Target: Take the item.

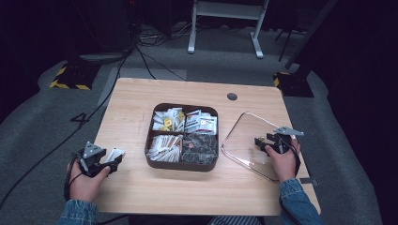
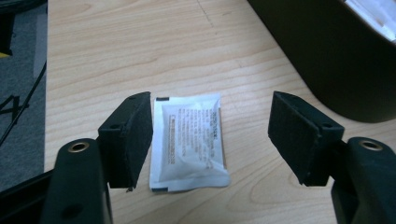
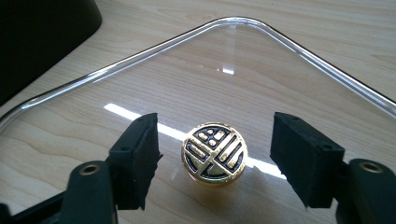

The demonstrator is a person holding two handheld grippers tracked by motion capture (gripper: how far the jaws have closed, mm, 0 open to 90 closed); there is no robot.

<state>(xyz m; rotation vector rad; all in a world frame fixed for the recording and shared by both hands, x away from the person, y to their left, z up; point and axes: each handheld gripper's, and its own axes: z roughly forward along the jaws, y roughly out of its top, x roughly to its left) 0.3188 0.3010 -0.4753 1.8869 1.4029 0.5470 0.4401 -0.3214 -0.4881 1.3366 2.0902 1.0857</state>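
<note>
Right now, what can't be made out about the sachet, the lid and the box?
- White sachet: print too small to read in the left gripper view.
- Dark compartment box: cut by that view's top and right edges.
- Clear lid with gold knob: near edge runs out of the right gripper view's frame.

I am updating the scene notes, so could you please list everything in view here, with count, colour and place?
Table: one, light wood, under everything.
Tray: one, dark brown, four compartments, table centre, filled with packets and dark round items.
Sachet: one, white with printed text, flat on the table left of the tray, between the left gripper's jaws.
Lid: one, clear, flat on the table right of the tray.
Knob: one, gold and black, round, on the lid, between the right gripper's jaws.
Stand: one, white, on the grey floor beyond the table.
Left gripper: black, open around the sachet.
Right gripper: black, open around the knob.
Sleeves: two, blue denim, bottom edge.
</note>
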